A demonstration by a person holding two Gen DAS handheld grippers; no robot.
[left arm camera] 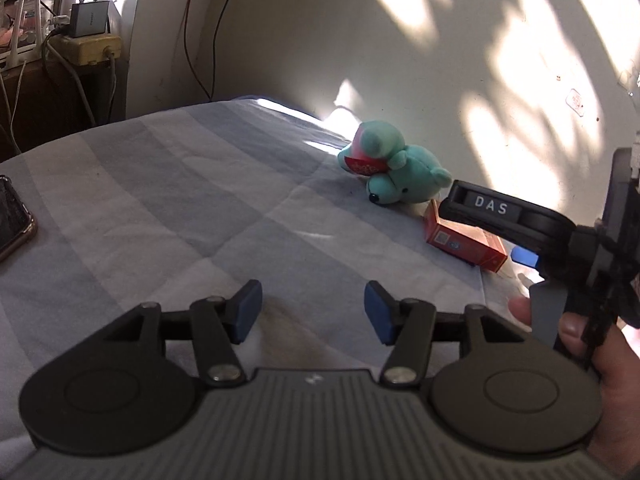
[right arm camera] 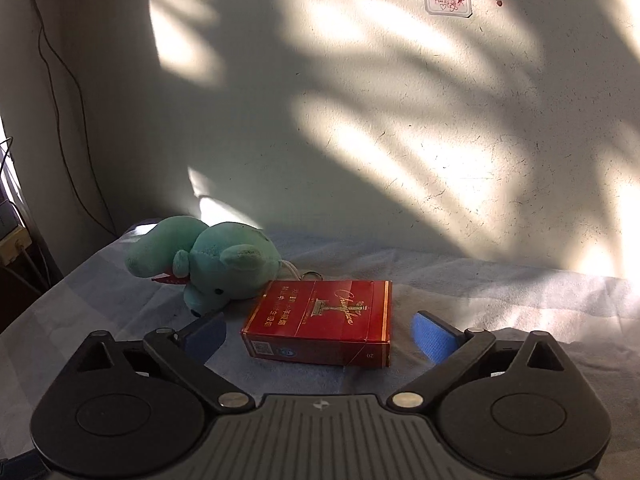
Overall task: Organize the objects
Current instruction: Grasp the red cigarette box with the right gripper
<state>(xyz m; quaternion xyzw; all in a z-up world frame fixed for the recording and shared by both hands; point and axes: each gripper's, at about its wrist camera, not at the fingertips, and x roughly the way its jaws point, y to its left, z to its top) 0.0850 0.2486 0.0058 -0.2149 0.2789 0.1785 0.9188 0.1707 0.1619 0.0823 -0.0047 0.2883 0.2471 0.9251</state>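
Red pack (right arm camera: 320, 322) lies btwn right gripper (right arm camera: 320, 338) jaws, spread wide, untouched; left gripper (left arm camera: 313, 312) jaws apart, empty.

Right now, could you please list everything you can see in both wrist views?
Plush toy: one, teal, lying on the bedspread by the wall, left of the box.
Box: one, red with gold print, lying flat between the right tool's open fingers, untouched.
Phone: one, dark, at the bedspread's left edge.
Bedspread: one, blue-grey checks.
Power strip: one, yellow, with a grey charger, on the shelf at far left.
Sticker: one, white, on the wall.
Left tool: one, black, blue pads, open, empty.
Right tool: one, black, blue pads, wide open.
Hand: one, gripping the right tool.
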